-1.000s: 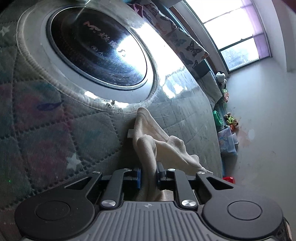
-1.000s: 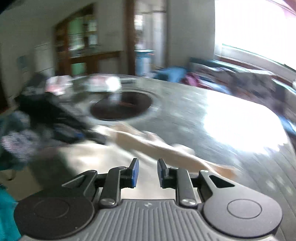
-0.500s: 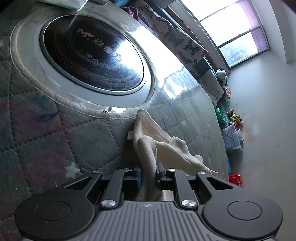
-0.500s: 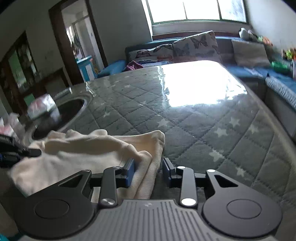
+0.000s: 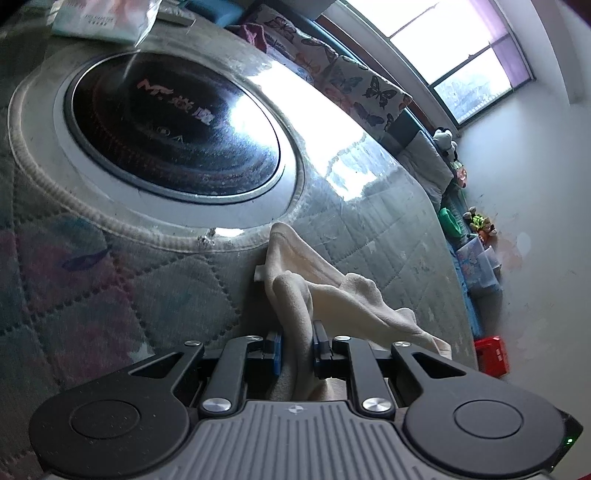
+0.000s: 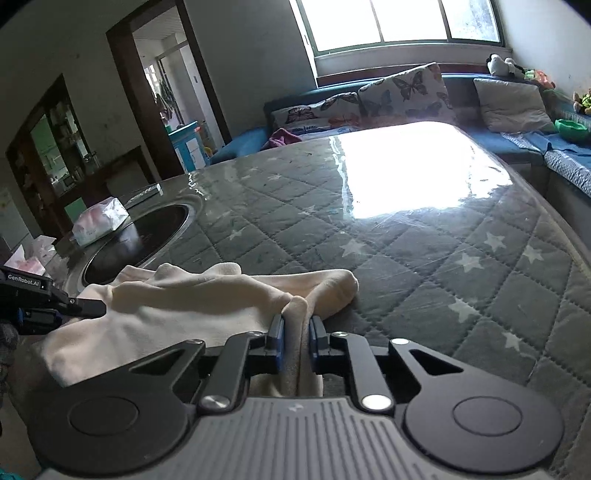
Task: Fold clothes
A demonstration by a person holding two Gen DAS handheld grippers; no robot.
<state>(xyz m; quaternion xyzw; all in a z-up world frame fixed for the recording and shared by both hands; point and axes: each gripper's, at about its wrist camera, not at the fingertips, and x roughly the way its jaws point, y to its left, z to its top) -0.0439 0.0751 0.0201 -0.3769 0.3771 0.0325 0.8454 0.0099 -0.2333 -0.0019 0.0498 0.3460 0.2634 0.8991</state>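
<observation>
The left gripper (image 5: 295, 349) has its fingers (image 5: 274, 350) clamped on a fold of the cream garment (image 5: 332, 302), which rises between the blue pads and trails forward onto the desk (image 5: 110, 295). The right gripper (image 6: 294, 341) is likewise clamped on the garment (image 6: 177, 314): a ridge of cloth stands pinched between its fingers (image 6: 276, 341), and the rest spreads to the left and ahead of it in loose humps.

The garment lies crumpled near the desk's edge, on a quilted grey cover (image 6: 406, 266) with white stars under a glossy clear sheet. One end of it reaches just beside the pale rim of a round black cooktop (image 5: 173, 125) set into the desk; the cloth's tip touches or nearly touches that rim. From the right wrist view the left gripper (image 6: 55, 308) shows at the far left, holding the garment's other end, so the cloth stretches between the two grippers.

A tissue pack (image 6: 99, 221) sits at the cooktop's far side. Beyond the desk runs a blue bench with butterfly cushions (image 6: 402, 92) under a bright window (image 6: 399, 22), whose glare lights the cover.
</observation>
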